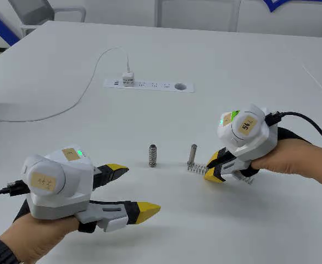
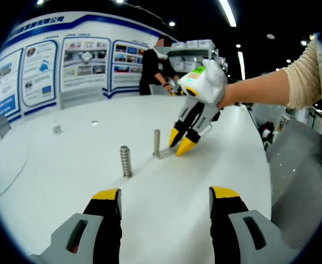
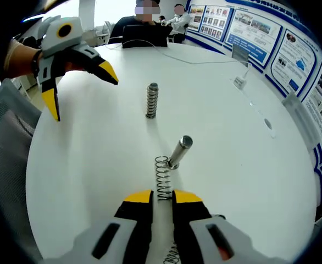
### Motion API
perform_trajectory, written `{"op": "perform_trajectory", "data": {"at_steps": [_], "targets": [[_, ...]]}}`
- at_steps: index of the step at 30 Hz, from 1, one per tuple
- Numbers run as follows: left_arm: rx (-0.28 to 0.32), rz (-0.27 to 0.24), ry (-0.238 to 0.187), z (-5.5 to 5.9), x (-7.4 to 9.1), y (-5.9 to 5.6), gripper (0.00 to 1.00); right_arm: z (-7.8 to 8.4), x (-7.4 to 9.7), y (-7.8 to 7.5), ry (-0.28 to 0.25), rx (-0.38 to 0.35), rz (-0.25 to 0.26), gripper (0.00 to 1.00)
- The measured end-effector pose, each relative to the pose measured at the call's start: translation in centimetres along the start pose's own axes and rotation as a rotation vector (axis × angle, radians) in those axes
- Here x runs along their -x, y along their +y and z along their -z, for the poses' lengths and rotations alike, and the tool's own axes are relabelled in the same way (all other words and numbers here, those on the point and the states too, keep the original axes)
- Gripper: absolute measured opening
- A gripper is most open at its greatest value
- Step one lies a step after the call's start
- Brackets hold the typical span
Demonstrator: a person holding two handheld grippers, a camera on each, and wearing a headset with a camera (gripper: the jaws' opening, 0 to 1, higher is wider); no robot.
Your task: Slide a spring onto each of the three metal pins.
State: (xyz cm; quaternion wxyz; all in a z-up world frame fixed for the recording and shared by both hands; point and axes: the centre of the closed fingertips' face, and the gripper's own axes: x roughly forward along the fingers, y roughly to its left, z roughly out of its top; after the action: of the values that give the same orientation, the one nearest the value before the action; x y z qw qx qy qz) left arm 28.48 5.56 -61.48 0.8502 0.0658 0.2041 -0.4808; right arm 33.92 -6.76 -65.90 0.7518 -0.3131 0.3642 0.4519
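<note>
Two metal pins stand upright mid-table. The left pin (image 1: 153, 155) (image 2: 126, 160) (image 3: 151, 100) wears a spring. The right pin (image 1: 193, 153) (image 2: 156, 141) (image 3: 179, 150) is bare. My right gripper (image 1: 211, 171) (image 2: 185, 142) (image 3: 162, 197) is shut on a loose spring (image 1: 195, 168) (image 3: 162, 179) held low and level, its free end touching the bare pin's base. My left gripper (image 1: 133, 188) (image 2: 165, 195) (image 3: 76, 74) hovers open near the front left, a hand's width short of the pins, with nothing between its jaws.
A white power strip (image 1: 148, 84) with a plugged charger (image 1: 128, 78) and a trailing cable lies at the back of the table. People sit at the table's far side (image 3: 145, 22). Wall posters (image 2: 67, 60) hang beyond it.
</note>
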Motion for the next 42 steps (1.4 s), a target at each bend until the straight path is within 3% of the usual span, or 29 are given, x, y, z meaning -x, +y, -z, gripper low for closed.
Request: {"op": "perform_trajectory", "data": {"at_steps": [10,19,42], "targets": [[-0.007,0.008,0.005,0.0,-0.1,-0.3,0.65,0.2,0.0,0.2,-0.002,-0.039,-0.011,0.12],[-0.015,0.016,0.008,0.0,-0.3,-0.5,0.64,0.3,0.4,1.1,-0.005,-0.020,-0.011,0.12],[-0.132,0.143,0.041,-1.2,-3.4,-3.7,0.55,-1.3,3.7,5.6,-0.063,0.097,-0.101,0.12]]}}
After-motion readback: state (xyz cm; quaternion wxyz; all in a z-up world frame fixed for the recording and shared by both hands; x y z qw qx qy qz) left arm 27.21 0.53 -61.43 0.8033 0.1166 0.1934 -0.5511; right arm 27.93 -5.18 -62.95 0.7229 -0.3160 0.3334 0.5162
